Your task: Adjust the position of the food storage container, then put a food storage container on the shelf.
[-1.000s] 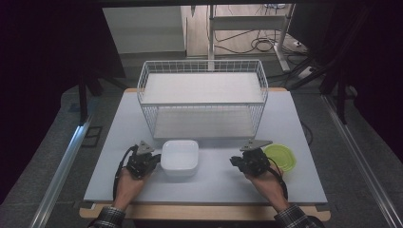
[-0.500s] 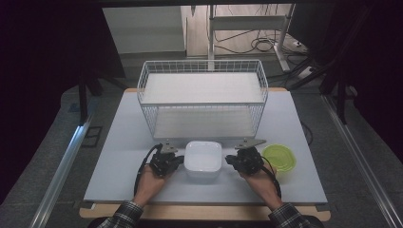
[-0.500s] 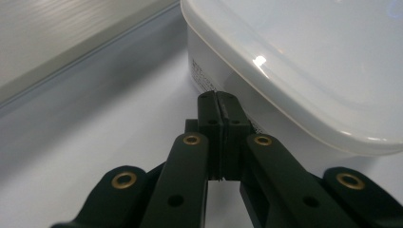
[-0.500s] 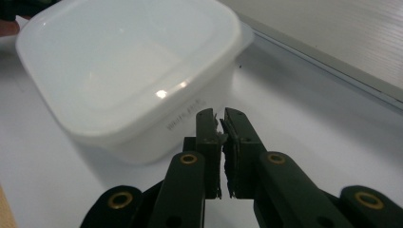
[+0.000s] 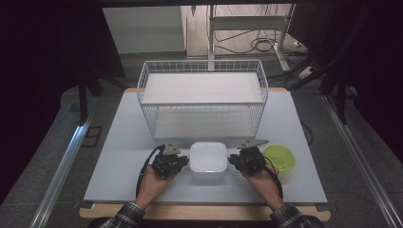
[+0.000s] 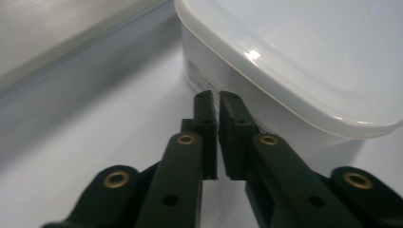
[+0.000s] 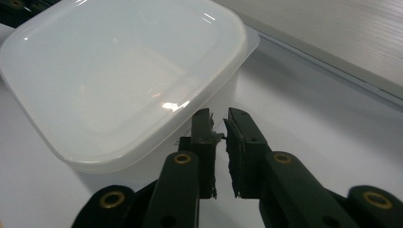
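Lower centre of the high view, left gripper [image 5: 183, 163] and right gripper [image 5: 234, 160] flank a white container [image 5: 208, 159]; gripper views show each gripper's fingers [image 6: 205, 124] nearly closed, gripping nothing; a green lid [image 5: 280, 157] lies right.

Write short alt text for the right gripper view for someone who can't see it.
The right tool, its two black jaws nearly shut with nothing between them, points at the side of a white square plastic container with its lid on, standing on a pale table.

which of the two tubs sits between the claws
The white square tub, with the left claw at one side and the right claw at the other. The green round tub lies outside, beyond the right claw.
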A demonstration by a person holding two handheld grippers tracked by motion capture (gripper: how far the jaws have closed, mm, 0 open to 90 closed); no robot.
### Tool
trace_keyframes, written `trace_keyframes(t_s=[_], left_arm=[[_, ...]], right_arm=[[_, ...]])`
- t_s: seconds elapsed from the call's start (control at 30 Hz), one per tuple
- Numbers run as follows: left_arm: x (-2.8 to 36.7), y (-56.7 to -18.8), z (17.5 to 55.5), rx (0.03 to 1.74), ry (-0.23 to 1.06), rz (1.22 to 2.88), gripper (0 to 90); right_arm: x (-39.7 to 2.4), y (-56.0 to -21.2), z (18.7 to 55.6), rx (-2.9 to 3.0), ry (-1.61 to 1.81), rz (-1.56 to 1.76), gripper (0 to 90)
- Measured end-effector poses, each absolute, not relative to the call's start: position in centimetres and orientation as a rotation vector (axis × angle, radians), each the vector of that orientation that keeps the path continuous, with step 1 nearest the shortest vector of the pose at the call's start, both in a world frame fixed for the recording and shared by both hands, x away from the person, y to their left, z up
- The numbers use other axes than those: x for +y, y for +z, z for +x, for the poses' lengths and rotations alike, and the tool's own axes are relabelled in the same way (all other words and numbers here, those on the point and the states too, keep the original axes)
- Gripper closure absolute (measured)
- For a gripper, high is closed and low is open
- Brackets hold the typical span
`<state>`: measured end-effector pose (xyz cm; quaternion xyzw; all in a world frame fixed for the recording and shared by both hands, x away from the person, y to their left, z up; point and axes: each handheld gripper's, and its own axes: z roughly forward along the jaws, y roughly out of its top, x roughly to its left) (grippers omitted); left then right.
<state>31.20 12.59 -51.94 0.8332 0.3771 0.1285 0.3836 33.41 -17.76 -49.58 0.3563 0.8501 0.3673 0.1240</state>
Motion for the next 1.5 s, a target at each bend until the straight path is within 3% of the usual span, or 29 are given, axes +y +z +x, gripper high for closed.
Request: trace_keyframes(t_s=[0.03,0.07,0.13,0.4,0.6,0.93,1.33,1.5], left_arm=[[12.8,-51.8,31.1,0.965,0.335,2.116,78.4],[13.1,-51.6,31.0,0.972,0.344,2.103,69.0],[13.5,-51.3,30.8,0.973,0.347,2.082,64.4],[14.6,-50.6,29.4,0.950,0.362,2.056,31.4],[15.2,-50.4,28.3,0.913,0.347,2.052,11.8],[15.0,-50.7,28.5,0.850,0.376,2.062,6.1],[13.9,-50.0,29.2,0.857,0.330,2.055,3.1],[13.2,-49.6,29.6,0.845,0.310,2.075,1.5]], right_arm=[[-17.8,-49.6,33.4,2.479,1.071,1.039,77.5],[-18.1,-49.4,33.3,2.465,1.066,1.039,73.5],[-18.2,-49.3,33.2,2.460,1.066,1.041,71.4],[-19.3,-48.3,32.2,2.436,1.097,1.018,49.9],[-20.1,-48.0,31.2,2.453,1.183,0.980,31.1],[-19.7,-48.5,31.4,2.473,1.220,0.948,13.5],[-18.5,-48.4,31.6,2.476,1.171,0.925,1.5],[-18.0,-48.3,31.8,2.481,1.168,0.973,0.8]])
